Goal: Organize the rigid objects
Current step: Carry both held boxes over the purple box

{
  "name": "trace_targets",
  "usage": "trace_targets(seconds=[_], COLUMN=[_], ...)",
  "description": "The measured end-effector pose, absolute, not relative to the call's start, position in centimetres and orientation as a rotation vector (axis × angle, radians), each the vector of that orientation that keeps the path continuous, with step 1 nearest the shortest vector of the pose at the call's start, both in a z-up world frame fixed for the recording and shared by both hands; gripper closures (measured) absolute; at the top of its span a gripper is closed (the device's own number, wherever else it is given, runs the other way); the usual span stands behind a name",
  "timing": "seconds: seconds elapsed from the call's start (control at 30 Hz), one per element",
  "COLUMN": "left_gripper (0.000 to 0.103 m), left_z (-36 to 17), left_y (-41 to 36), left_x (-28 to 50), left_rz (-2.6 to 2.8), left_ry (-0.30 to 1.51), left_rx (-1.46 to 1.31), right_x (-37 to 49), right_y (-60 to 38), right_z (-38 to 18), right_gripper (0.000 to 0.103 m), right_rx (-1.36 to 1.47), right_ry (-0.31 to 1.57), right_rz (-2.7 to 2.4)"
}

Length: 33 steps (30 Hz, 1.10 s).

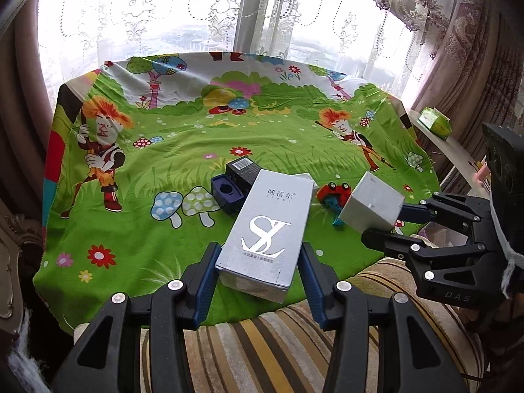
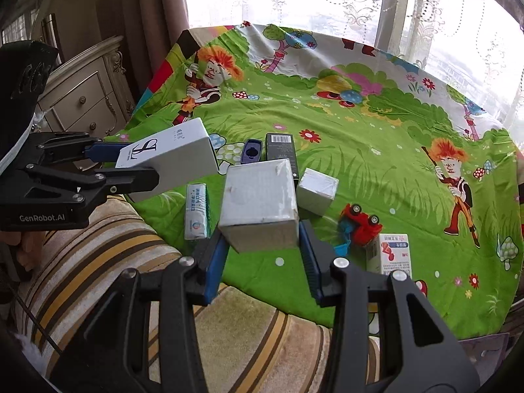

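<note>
My left gripper (image 1: 258, 262) is shut on a long silver box with an "SL" logo (image 1: 271, 226) and holds it tilted above the near edge of the green cartoon tablecloth (image 1: 163, 229). It also shows in the right wrist view (image 2: 170, 160). My right gripper (image 2: 262, 245) is shut on a silver cube box (image 2: 258, 203) held above the cloth; it shows in the left wrist view (image 1: 373, 203). On the cloth lie a black box (image 2: 281, 147), a blue case (image 2: 250, 152), a small silver box (image 2: 316, 191), a red toy car (image 2: 360, 222), a white tube box (image 2: 196, 211) and a medicine box (image 2: 393, 253).
A striped cushion (image 2: 229, 327) lies under both grippers at the near edge. A cream cabinet (image 2: 85, 98) stands at the left. A shelf with a green tissue pack (image 1: 435, 122) is at the right. Curtained windows (image 1: 262, 9) are behind the table.
</note>
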<state>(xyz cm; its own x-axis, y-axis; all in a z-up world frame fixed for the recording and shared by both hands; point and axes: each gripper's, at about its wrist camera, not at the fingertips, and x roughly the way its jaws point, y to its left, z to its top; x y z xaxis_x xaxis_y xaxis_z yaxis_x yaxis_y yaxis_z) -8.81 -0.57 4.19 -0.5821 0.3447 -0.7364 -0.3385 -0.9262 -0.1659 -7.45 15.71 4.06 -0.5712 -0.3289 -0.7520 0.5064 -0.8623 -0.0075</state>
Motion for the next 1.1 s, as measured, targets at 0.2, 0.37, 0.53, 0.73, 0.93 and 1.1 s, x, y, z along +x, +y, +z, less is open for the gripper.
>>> trace_targets(seconds=[0.2, 0.37, 0.53, 0.73, 0.93, 1.1], left_gripper=[0.054, 0.054, 0.054, 0.054, 0.054, 0.054], left_z=[4.5, 4.7, 5.0, 5.2, 5.3, 5.3], left_y=[3.9, 8.0, 12.3, 17.0, 20.6, 23.4], left_x=[-7.5, -6.8, -6.0, -4.5, -3.1, -2.0], left_rz=[2.415, 2.344, 2.272, 2.195, 2.128, 2.075], left_ry=[0.017, 0.051, 0.089, 0.14, 0.18, 0.205], left_rx=[-1.147, -1.131, -1.112, -1.083, -1.07, -1.06], right_x=[-5.4, -3.5, -1.6, 1.0, 3.5, 5.0], right_y=[21.5, 27.1, 33.2, 40.7, 47.1, 50.7], right_z=[5.1, 5.4, 5.2, 3.6, 1.5, 0.2], right_gripper=[0.056, 0.056, 0.056, 0.056, 0.056, 0.056], right_rx=[1.093, 1.115, 1.162, 1.267, 1.385, 1.466], right_ry=[0.188, 0.094, 0.01, -0.097, -0.21, -0.282], right_rz=[-2.491, -2.575, -2.673, -2.787, -2.867, -2.91])
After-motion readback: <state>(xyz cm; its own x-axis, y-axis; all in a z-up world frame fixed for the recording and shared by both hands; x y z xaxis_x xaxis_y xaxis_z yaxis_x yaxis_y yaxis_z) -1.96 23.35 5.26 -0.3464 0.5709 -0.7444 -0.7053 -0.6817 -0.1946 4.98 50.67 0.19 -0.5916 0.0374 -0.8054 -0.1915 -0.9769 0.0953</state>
